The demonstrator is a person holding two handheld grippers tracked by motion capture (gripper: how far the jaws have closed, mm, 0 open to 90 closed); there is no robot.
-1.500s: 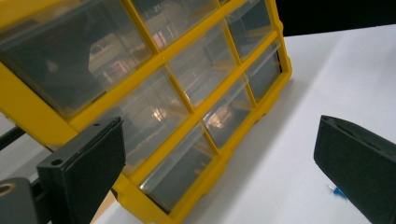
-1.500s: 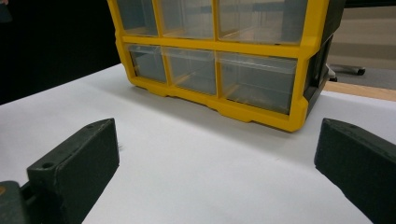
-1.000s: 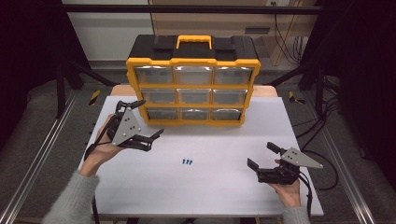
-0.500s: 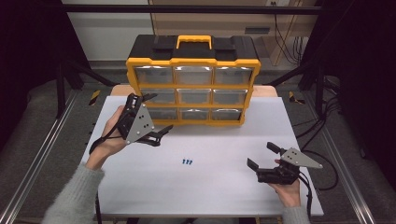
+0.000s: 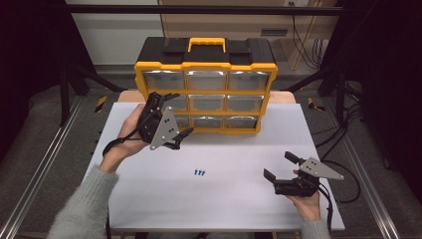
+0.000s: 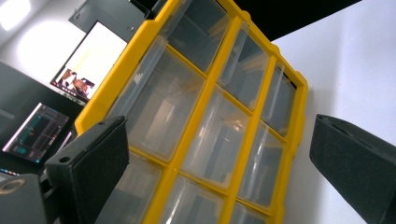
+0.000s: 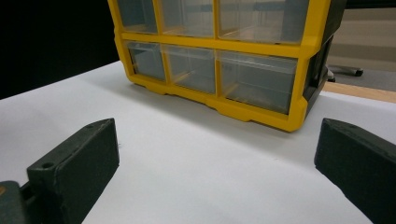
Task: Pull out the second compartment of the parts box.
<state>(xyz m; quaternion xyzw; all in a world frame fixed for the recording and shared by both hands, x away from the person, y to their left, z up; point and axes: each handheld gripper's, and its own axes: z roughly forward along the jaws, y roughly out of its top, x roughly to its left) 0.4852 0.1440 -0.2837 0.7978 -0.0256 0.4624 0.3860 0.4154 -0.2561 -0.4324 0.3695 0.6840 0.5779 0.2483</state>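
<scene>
I've got the left claw (image 5: pixel 173 115) spread wide, tilted, right up at the organizer's (image 5: pixel 205 67) left drawers. Right claw (image 5: pixel 281 166) also spread, low over bench (image 5: pixel 239 199), organizer well ahead. High view adds blue bits (image 5: pixel 199 173) btwn claws. No legible writing.

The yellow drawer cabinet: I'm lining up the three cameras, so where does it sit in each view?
High view: the yellow drawer cabinet stands at top centre, at the table's far edge.
Left gripper view: it runs tilted across the centre, between the open claw's jaws.
Right gripper view: its lower rows sit at top centre.
Shared landmark: the white table top, on which it stands.
</scene>
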